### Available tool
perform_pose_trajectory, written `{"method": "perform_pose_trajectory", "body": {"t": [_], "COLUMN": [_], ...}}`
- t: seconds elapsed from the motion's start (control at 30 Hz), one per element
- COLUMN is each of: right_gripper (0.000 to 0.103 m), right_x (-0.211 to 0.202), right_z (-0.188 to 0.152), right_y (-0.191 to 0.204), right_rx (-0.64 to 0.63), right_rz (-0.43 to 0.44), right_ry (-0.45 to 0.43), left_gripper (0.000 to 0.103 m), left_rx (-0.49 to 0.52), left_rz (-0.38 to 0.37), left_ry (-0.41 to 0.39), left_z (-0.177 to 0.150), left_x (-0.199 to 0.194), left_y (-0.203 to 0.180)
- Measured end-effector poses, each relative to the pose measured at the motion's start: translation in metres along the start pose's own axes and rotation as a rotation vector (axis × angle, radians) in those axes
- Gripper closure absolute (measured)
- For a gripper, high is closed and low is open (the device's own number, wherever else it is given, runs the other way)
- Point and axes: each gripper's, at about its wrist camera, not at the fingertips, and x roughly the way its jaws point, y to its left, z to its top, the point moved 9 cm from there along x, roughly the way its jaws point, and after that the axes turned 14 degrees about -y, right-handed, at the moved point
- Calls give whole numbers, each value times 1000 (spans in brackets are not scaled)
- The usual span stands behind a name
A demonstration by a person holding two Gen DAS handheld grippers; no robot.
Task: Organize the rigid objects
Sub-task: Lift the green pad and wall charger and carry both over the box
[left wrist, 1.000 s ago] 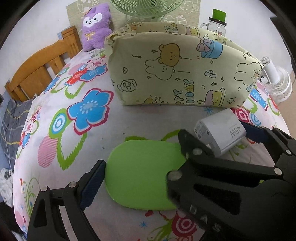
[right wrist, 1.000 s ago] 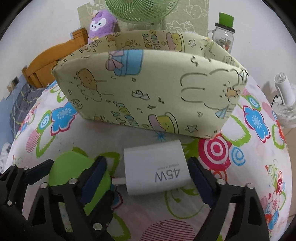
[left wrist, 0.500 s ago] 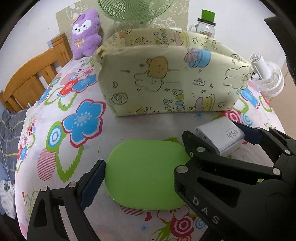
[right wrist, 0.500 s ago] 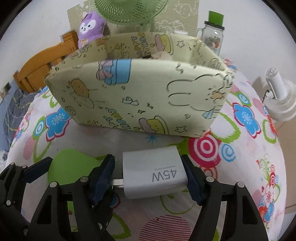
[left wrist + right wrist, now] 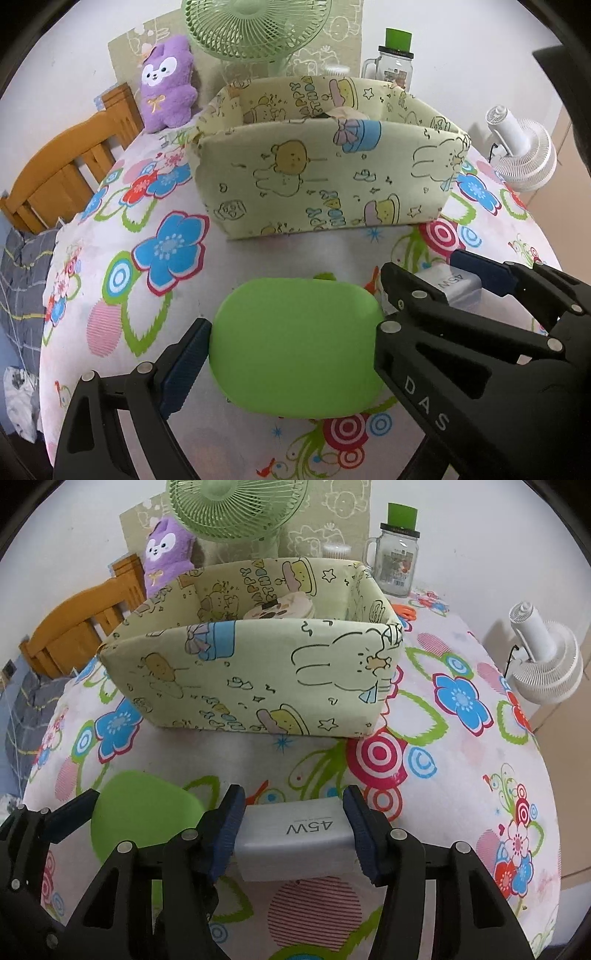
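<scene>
The right gripper (image 5: 293,832) is closing its jaws on one white charger block (image 5: 295,836) marked 45W, and both blue pads already lie against its sides, the block lifted off the flowered counter (image 5: 461,775). The left gripper (image 5: 295,347) has its jaws spread wide around one flat green case (image 5: 295,347); the near pad touches the case's left edge, while the other side is hidden behind the right gripper's black frame, so a firm grip cannot be confirmed. Straight ahead of both stands one pale yellow fabric bin (image 5: 258,679) printed with cartoon animals, its front wall between the held things and its inside, where a round patterned object (image 5: 280,607) lies. Behind the bin are one green fan (image 5: 240,506), one purple plush toy (image 5: 166,85) and one glass jar (image 5: 397,557) with a green cap. One white fan (image 5: 543,664) stands off to the right, one wooden chair (image 5: 66,166) to the left.
</scene>
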Motion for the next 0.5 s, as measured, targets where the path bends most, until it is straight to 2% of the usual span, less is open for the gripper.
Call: {"method": "perform_pose_trajectory", "body": {"t": [0.2,0.27,0.33,0.5], "right_gripper": [42,36,35,36], "right_x": [-2,1,5,9], "right_z": [-1,-5,-15,-23], "right_y": [3,3,1,4], "right_rx": [-32,-35,-13,-43], "right_rz": [-13,-14,-13,-18], "right_ry": [-11,19,73,80], "left_gripper": [8,8,8,8], "left_rx": [-2,-7,1,-14], "left_rz": [-2,-5,-4,-10], "left_ry": [3,9,19,52], "left_z": [-4,-6,-11,-22], "left_x": [6,6,7,10], "left_y": [2,2,2,4]}}
